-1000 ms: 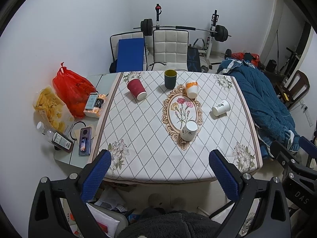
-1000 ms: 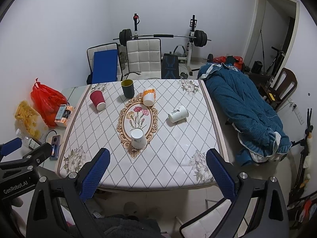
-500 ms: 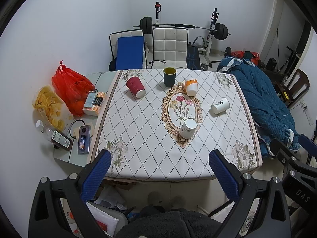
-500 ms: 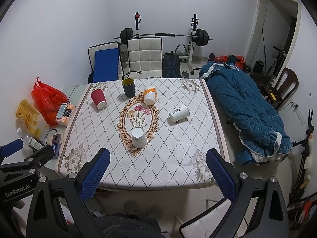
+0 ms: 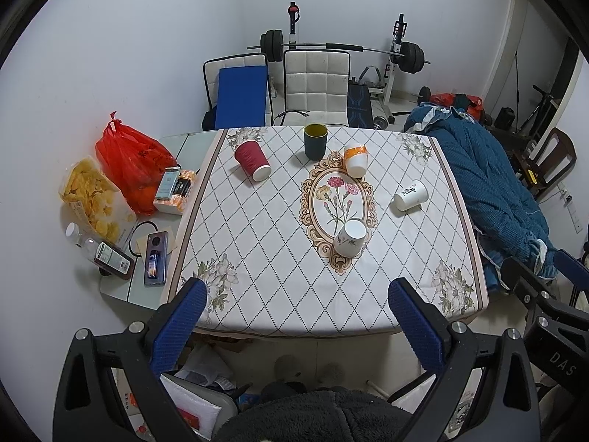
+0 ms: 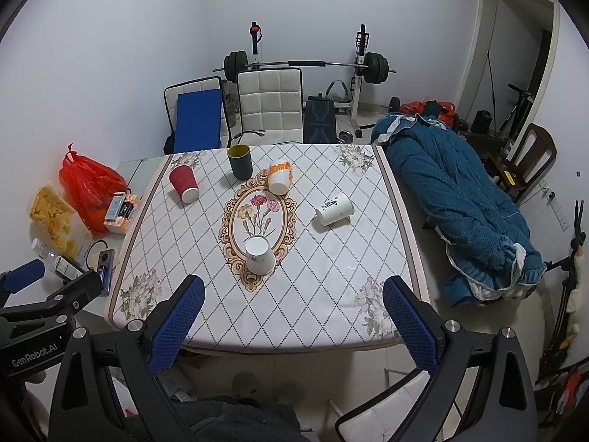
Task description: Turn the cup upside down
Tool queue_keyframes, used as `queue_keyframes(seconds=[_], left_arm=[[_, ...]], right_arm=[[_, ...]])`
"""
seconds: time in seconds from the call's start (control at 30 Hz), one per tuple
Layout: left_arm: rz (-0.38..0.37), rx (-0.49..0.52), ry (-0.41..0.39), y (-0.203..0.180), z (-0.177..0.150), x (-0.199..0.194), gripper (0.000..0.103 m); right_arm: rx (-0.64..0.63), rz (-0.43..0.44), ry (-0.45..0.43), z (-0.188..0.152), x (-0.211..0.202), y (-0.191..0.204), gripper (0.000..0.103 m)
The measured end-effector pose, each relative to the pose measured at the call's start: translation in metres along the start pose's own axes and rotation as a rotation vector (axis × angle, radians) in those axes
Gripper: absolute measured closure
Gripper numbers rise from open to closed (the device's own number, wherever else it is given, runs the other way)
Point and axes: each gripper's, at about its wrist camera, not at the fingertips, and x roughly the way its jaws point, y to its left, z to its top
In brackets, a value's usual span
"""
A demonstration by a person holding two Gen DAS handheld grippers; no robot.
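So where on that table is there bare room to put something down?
The near edge of the tablecloth, in front of the nearest white cup, is bare, as is the stretch between the red cup and that edge. The far middle is crowded with cups.

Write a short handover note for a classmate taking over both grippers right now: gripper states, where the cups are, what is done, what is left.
Left gripper and right gripper: both open, empty, held short of the table.
Cups: dark cup upright at the far edge; floral cup nearest, looks already upside down. Red cup, orange-band cup and white cup lie on their sides.
Done: nothing gripped yet.
Left: pick a cup and set it rim-down.
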Motion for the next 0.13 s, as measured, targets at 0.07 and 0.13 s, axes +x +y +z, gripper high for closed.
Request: queue_keyframes(seconds=[0.07, 0.13], left_arm=[[0.005, 0.001, -0.004, 0.0000, 0.0007, -0.0001, 0.002], [0.005, 0.001, -0.011, 0.0000, 0.0012, -0.0002, 0.002]], right_arm=[[0.000, 0.001, 0.005, 0.0006, 0.0012, 0.0002, 0.003], [0.000, 0.001, 0.005, 0.0011, 0.0013, 0.0005, 0.003]])
